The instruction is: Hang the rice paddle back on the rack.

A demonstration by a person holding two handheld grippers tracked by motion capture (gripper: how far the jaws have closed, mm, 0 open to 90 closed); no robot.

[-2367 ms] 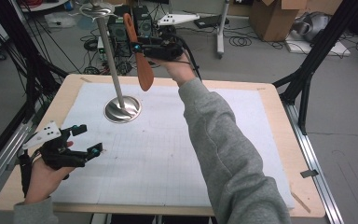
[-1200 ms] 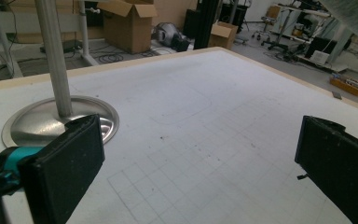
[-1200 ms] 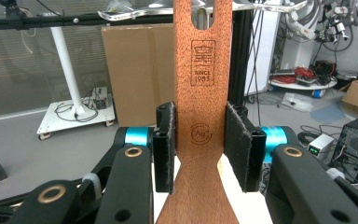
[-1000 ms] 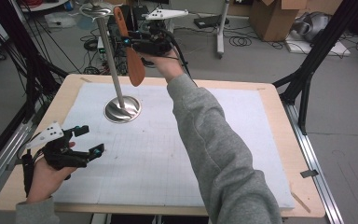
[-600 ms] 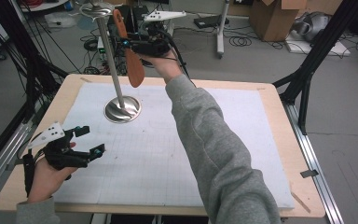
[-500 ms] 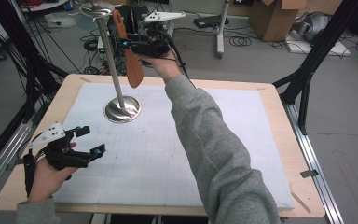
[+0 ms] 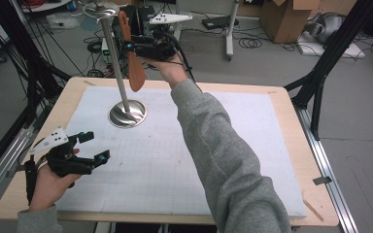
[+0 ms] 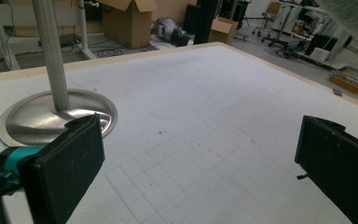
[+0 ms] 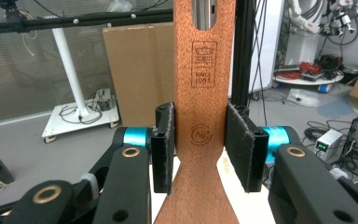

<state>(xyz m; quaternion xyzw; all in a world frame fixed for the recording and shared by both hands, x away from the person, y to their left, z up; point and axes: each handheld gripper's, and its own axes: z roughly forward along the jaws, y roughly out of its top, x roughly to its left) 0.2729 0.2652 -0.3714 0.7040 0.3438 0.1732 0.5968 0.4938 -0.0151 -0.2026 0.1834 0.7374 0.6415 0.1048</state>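
Right gripper (image 7: 128,47) is raised beside the top of the metal stand (image 7: 121,82), its jaws clamped on the handle of a wooden spatula (image 9: 200,121) whose hanging slot sits level with the pole. Left gripper (image 7: 91,145) rests low over the table mat (image 7: 233,145), jaws spread, holding nothing. Risk: the slot may miss the stand's top or knock the pole sideways. The base is free-standing and could tip. The pads grip a narrow neck, so the spatula may pivot.
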